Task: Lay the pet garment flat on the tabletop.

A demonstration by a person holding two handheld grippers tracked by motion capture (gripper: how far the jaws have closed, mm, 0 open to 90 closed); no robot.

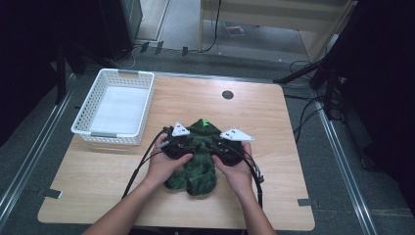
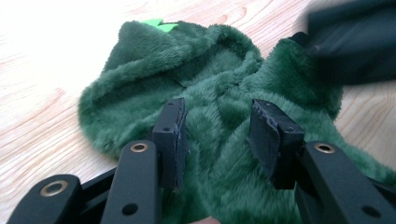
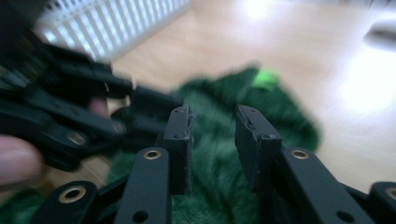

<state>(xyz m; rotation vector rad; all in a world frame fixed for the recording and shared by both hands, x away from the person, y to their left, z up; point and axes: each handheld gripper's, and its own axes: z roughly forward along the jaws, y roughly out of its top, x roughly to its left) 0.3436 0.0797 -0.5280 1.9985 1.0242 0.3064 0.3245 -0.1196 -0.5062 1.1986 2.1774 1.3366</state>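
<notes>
A dark green plush garment [image 1: 198, 166] with a small bright green tag [image 1: 206, 122] lies crumpled in the middle of the wooden table [image 1: 274, 122]. Both hands hold their grippers low over it, side by side. My left gripper [image 2: 217, 135] is open, its jaws apart just above the fuzzy fabric [image 2: 210, 84], nothing pinched between them. My right gripper [image 3: 212, 140] is open too, hovering over the same green plush [image 3: 219, 177], with the left gripper's black body [image 3: 70, 116] blurred close at its left. In the high view the left gripper [image 1: 178, 142] and right gripper [image 1: 227, 144] almost touch.
A white slotted plastic basket [image 1: 90, 105] stands at the table's far left, nothing in it. A round black grommet [image 1: 227, 95] sits near the far edge. Black cables [image 1: 142, 164] trail from both grippers toward the near edge. Dark stands and cords surround the table.
</notes>
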